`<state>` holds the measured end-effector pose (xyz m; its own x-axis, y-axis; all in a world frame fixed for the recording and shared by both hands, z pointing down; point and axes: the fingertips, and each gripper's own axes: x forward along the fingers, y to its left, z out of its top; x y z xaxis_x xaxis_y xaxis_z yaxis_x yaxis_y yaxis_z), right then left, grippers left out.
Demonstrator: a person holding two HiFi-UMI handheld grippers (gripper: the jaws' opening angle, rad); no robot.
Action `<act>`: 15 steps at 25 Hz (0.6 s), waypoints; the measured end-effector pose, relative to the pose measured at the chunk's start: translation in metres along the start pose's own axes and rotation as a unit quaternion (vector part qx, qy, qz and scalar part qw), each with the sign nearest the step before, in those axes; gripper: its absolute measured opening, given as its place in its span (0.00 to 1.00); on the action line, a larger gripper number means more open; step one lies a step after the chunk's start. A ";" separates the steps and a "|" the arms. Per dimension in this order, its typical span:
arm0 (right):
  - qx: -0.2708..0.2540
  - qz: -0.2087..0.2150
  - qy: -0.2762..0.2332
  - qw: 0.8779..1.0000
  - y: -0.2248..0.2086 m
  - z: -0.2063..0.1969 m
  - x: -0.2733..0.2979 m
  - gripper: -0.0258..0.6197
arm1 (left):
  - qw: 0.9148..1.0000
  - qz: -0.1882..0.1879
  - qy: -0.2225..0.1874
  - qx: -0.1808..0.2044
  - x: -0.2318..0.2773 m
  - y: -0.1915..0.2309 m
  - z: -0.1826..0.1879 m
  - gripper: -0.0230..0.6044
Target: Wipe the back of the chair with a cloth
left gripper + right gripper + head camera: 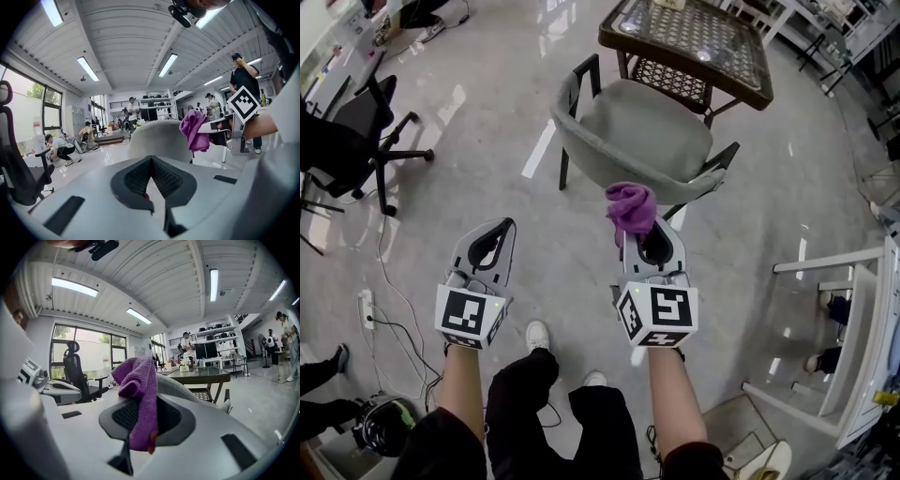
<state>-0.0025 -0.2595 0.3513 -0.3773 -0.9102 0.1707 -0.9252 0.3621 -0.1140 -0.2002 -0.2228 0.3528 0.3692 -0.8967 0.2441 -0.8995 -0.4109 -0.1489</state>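
Observation:
A grey padded armchair (619, 155) with black legs stands before me, its curved back (609, 161) facing me. My right gripper (652, 246) is shut on a purple cloth (631, 210), which bunches above the jaws just short of the chair's back rim. The cloth (138, 390) hangs between the jaws in the right gripper view, with the chair back (187, 387) behind it. My left gripper (492, 246) is shut and empty, lower left of the chair. In the left gripper view the chair back (157, 138) lies ahead, the cloth (194, 131) to its right.
A dark wicker table with a glass top (689, 42) stands behind the chair. A black office chair (356, 136) is at the left. A white frame (834, 328) stands at the right. Cables and a power strip (366, 307) lie on the floor at left. People (58, 147) are in the background.

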 end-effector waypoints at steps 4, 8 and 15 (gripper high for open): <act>-0.012 0.014 -0.008 1.000 0.008 -0.010 0.015 0.18 | 1.000 0.000 -0.008 -0.002 0.013 0.002 -0.018 0.05; -0.010 0.028 -0.016 0.999 0.016 -0.014 0.033 0.18 | 1.000 -0.002 -0.014 0.002 0.024 0.003 -0.033 0.05; 0.002 0.023 -0.014 1.000 0.015 -0.022 0.054 0.18 | 1.000 0.002 -0.015 0.005 0.031 0.010 -0.050 0.05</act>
<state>-0.0377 -0.2992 0.3803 -0.4188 -0.8977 0.1373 -0.9063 0.4035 -0.1260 -0.2093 -0.2468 0.4066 0.3731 -0.9026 0.2149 -0.8984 -0.4093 -0.1592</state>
